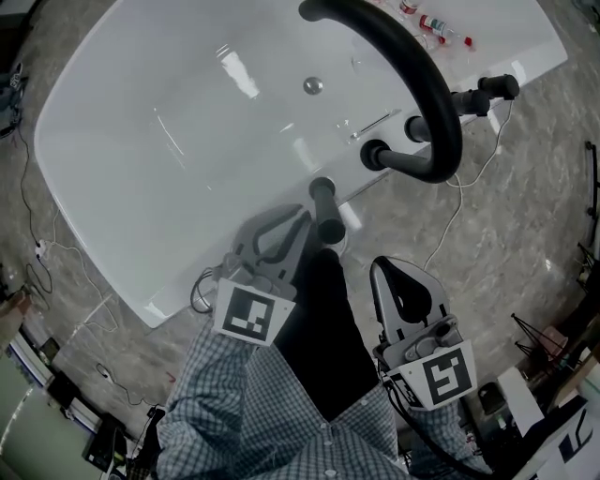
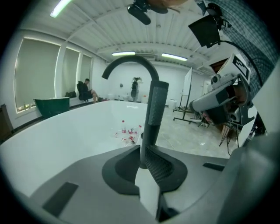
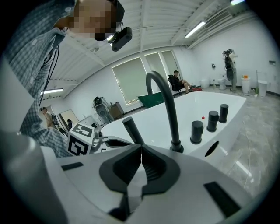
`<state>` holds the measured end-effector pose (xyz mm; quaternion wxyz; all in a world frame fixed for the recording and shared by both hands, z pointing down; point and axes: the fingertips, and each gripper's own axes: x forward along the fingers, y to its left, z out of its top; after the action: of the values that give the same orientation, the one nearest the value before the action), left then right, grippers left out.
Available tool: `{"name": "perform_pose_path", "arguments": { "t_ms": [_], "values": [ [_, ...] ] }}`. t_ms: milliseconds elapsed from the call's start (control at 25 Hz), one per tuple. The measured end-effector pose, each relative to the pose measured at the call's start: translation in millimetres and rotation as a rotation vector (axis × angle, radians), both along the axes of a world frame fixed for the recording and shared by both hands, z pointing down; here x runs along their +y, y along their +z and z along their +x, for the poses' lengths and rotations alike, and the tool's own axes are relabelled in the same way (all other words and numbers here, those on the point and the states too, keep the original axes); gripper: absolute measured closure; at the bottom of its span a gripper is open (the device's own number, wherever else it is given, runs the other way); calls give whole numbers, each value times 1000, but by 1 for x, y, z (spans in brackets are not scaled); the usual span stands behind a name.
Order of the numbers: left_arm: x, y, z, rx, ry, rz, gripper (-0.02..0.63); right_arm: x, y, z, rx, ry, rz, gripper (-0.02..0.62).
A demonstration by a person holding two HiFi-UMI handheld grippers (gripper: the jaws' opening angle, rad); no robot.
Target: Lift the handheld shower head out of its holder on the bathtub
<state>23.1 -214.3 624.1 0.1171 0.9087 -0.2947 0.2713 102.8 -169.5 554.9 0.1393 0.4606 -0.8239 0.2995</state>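
Observation:
The handheld shower head (image 1: 323,208) is a black stick standing in its holder on the near rim of the white bathtub (image 1: 141,234). In the left gripper view it rises upright (image 2: 154,113) just beyond my left gripper (image 2: 142,164), whose jaws are shut with nothing between them. From the head view, my left gripper (image 1: 305,217) has its tips right beside the shower head's left side. My right gripper (image 1: 380,267) hangs lower right of it, off the tub rim, also shut and empty (image 3: 141,146). The right gripper view has the shower head (image 3: 132,130) leaning ahead.
A black arched faucet (image 1: 422,84) curves over the tub beside three black knobs (image 3: 213,120). Small bottles (image 1: 441,23) lie on the far rim. A thin white cord (image 1: 459,206) trails over the stone floor. Stands and gear crowd the lower right (image 1: 544,337).

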Motion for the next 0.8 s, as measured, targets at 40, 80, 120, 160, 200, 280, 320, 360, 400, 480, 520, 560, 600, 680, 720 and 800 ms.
{"name": "perform_pose_path", "arguments": {
  "t_ms": [40, 80, 120, 160, 200, 280, 320, 360, 400, 480, 520, 560, 600, 680, 720, 800],
  "values": [
    [-2, 6, -1, -21, -5, 1, 595, -2, 2, 2, -8, 4, -2, 577],
    [-3, 12, -2, -38, -10, 2, 595, -5, 4, 3, -16, 2, -1, 577],
    [-4, 18, -2, -49, -16, 2, 594, -6, 6, 4, -22, -2, 3, 577],
    [-5, 23, -3, -57, -23, -1, 593, -7, 8, 5, -27, -8, 7, 577],
    [-5, 28, -4, -64, -26, -6, 586, -8, 11, 5, -28, -11, 8, 577],
    [-3, 37, -4, -80, -17, -21, 547, -8, 17, 6, -27, -12, 1, 577],
    [-1, 42, -4, -92, -2, -27, 529, -7, 20, 7, -26, -11, -4, 577],
    [2, 47, -3, -107, 16, -30, 515, -7, 23, 8, -26, -8, -8, 577],
    [4, 51, -1, -122, 34, -29, 503, -7, 25, 9, -27, -4, -13, 577],
    [5, 59, 3, -144, 54, -24, 491, -8, 30, 12, -32, 4, -23, 577],
    [3, 62, 6, -146, 52, -23, 489, -8, 32, 14, -35, 8, -27, 577],
    [1, 64, 10, -145, 47, -22, 488, -8, 35, 17, -38, 12, -32, 578],
    [-1, 66, 14, -143, 44, -18, 488, -8, 37, 20, -41, 17, -36, 577],
    [-5, 68, 21, -140, 42, -5, 488, -6, 40, 24, -46, 26, -43, 578],
    [-7, 69, 23, -140, 42, 1, 488, -5, 41, 25, -50, 28, -46, 577],
    [-9, 69, 27, -140, 40, 12, 488, -3, 43, 25, -58, 28, -50, 577]
  ]
}}
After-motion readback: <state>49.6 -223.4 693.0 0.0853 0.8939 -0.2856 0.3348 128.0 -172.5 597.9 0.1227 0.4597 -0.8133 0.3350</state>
